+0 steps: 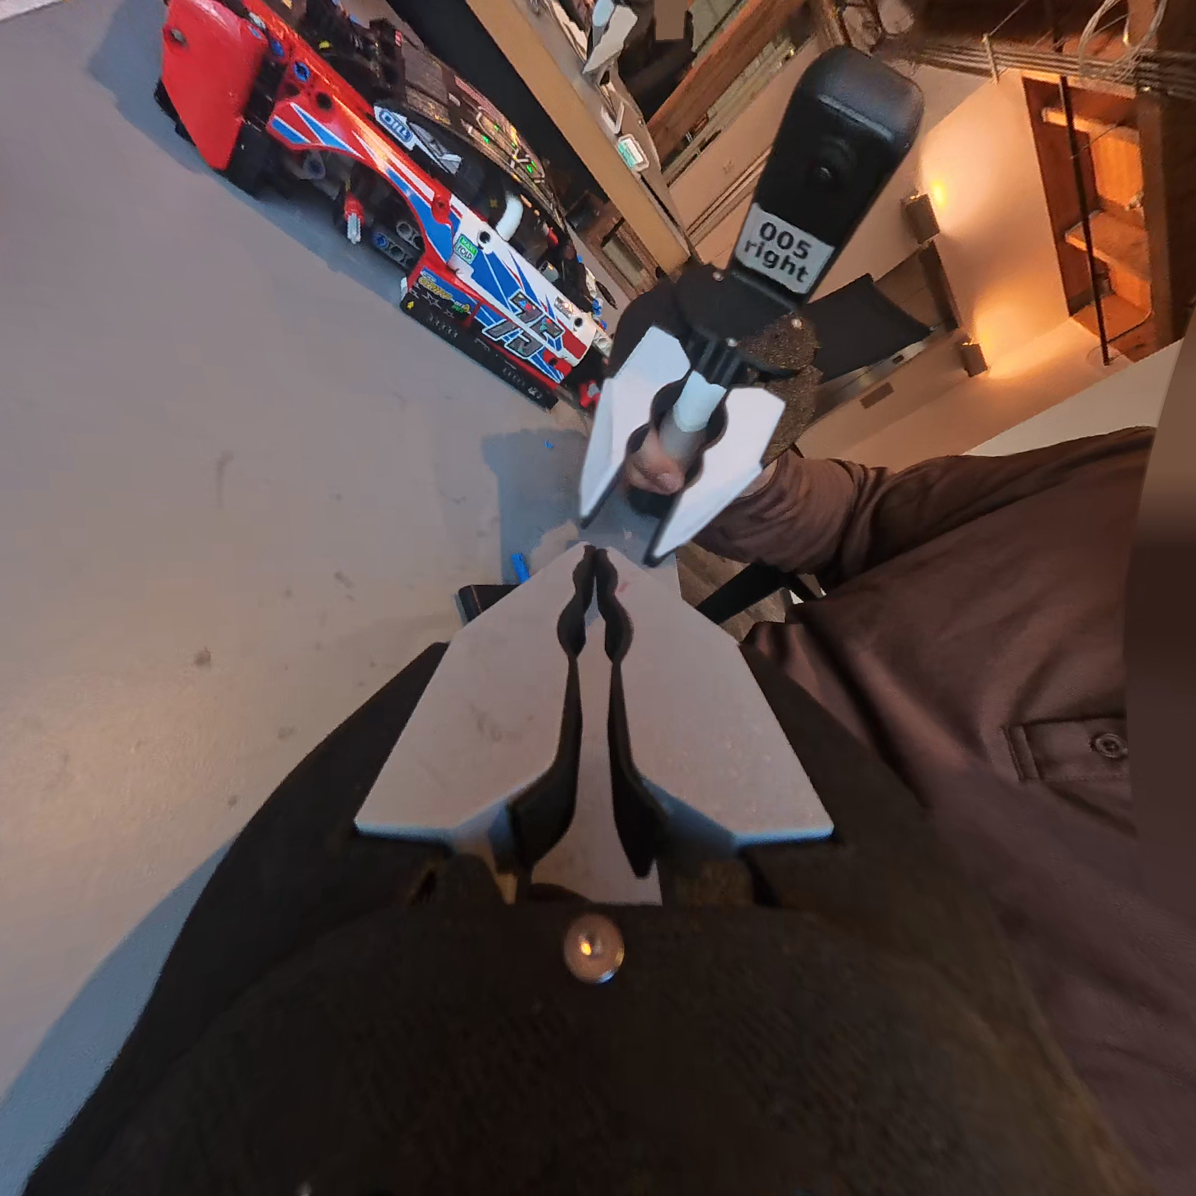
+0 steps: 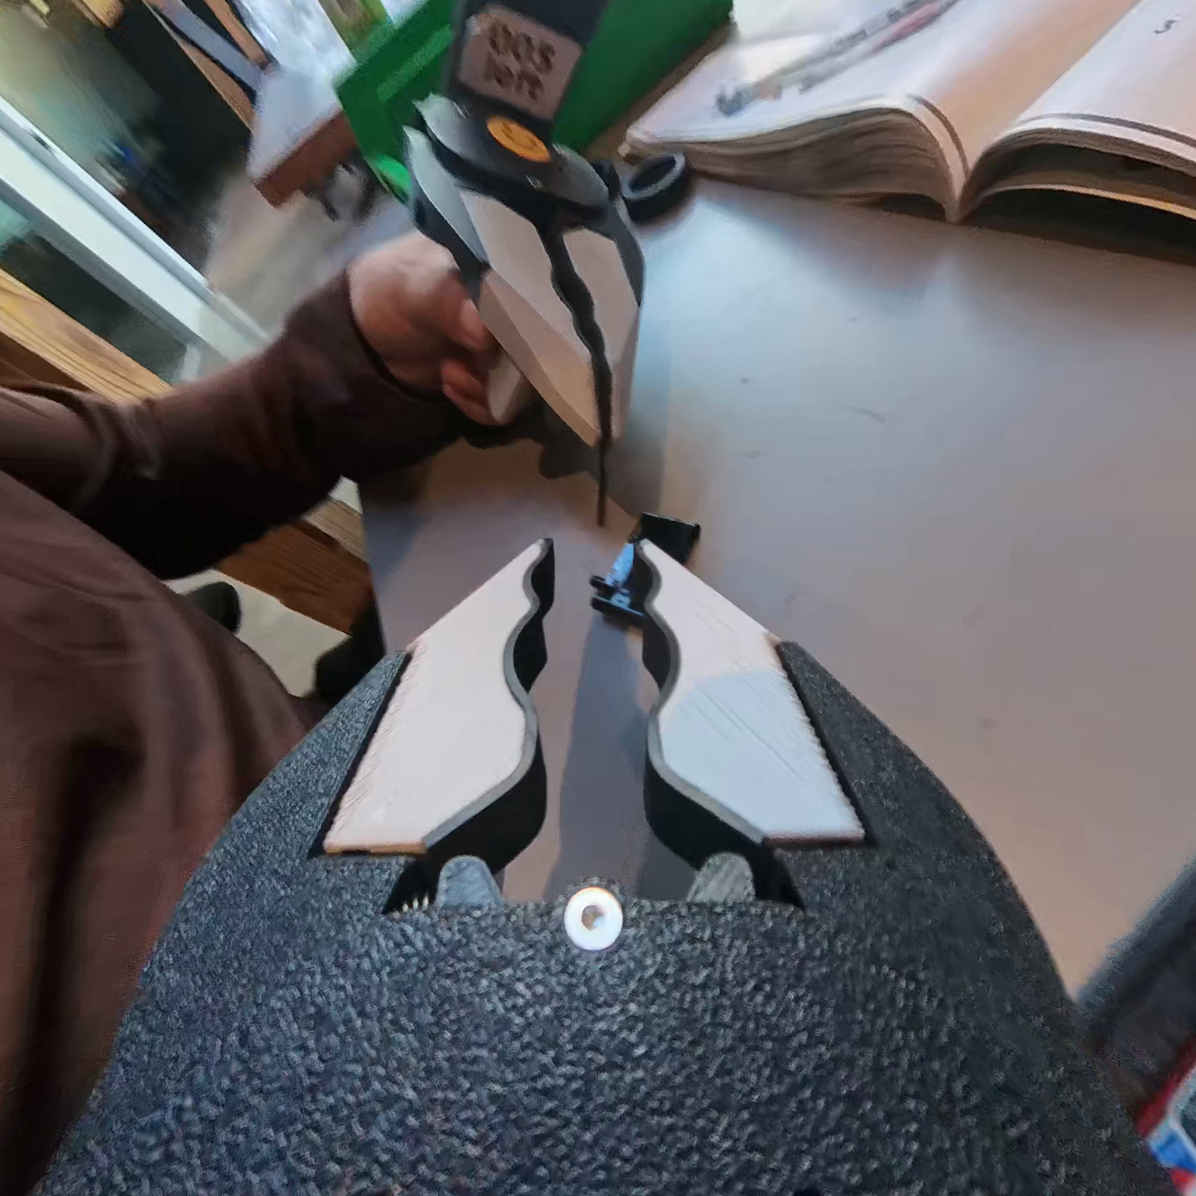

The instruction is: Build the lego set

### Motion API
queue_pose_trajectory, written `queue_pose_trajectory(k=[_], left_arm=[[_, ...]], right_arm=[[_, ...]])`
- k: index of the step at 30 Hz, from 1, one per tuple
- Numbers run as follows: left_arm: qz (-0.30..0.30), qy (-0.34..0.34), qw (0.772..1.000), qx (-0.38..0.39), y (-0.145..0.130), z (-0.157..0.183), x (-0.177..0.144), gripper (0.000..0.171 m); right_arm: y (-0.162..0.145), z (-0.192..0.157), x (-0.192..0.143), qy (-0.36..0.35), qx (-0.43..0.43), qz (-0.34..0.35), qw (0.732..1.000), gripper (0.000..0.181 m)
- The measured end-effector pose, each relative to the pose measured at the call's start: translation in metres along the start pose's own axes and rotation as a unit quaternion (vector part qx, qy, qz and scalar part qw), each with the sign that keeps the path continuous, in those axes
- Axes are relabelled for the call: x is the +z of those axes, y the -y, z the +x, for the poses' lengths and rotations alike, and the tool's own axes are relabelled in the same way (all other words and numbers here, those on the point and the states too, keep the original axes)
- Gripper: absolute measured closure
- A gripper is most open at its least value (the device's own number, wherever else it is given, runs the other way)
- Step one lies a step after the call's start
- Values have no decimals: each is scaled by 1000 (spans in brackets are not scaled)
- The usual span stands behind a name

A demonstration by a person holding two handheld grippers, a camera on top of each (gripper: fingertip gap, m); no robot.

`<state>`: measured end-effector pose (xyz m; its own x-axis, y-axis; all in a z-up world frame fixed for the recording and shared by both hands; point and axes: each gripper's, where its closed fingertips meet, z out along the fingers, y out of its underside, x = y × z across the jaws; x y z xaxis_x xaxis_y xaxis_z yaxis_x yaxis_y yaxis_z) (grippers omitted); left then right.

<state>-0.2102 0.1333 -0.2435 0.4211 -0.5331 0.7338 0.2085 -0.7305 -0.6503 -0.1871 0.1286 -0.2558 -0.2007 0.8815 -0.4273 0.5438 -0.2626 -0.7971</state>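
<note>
My left gripper [image 1: 592,555] is shut; the right wrist view shows it [image 2: 605,440] pinching a thin black rod [image 2: 602,485] that points down at the grey table [image 2: 906,453]. My right gripper [image 2: 594,547] is open and empty, low over the table, facing the left one; it also shows in the left wrist view [image 1: 618,537]. A small black Lego piece [image 2: 615,582] lies on the table just inside its right finger, partly hidden by it. The red, white and blue Lego car [image 1: 388,194] stands farther back on the table.
An open instruction book [image 2: 938,110], a green box [image 2: 621,65] and a black tyre ring [image 2: 653,178] sit at the table's far side. A small blue piece [image 1: 518,563] lies near the left fingertips. The person's brown sleeves flank the table edge. My left and right fingertips are right by each other.
</note>
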Motion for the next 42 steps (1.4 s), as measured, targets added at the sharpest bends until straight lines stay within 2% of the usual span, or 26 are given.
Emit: queue_pose_trajectory(k=[3,5,7,9,13,16,20,28,32,35,42], left_arm=[[-3,-10,1000,-8,-1,2,3,171],[0,-22,999,-25,-2,3,3,171],[8,-35,998,-47,0,3,2,171],[13,-43,997,-69,1,2,1,171],[21,-76,991,-109,3,6,2,171],[32,-96,986,-131,5,8,0,171],[31,-113,983,-139,5,13,0,171],[20,-129,981,-144,1,19,2,171],[18,-123,982,-141,0,19,3,171],[17,-119,983,-138,0,18,3,171],[4,-94,989,-109,-4,16,5,171]], right_arm=[[6,-4,-2,7,-13,26,1000,157],[5,-1,-4,-39,-98,12,994,155],[3,-1,-6,-93,-206,-16,974,156],[2,-2,-7,-146,-314,-46,937,160],[2,-6,-5,-221,-489,-92,839,161],[3,-7,-2,-247,-561,-110,782,162],[17,-11,-6,-287,-634,-92,712,165],[14,-19,-2,-285,-663,-104,684,170],[13,-23,-2,-282,-675,-107,673,181],[13,-24,-1,-284,-682,-109,665,181],[14,-24,-2,-286,-672,-107,674,181]])
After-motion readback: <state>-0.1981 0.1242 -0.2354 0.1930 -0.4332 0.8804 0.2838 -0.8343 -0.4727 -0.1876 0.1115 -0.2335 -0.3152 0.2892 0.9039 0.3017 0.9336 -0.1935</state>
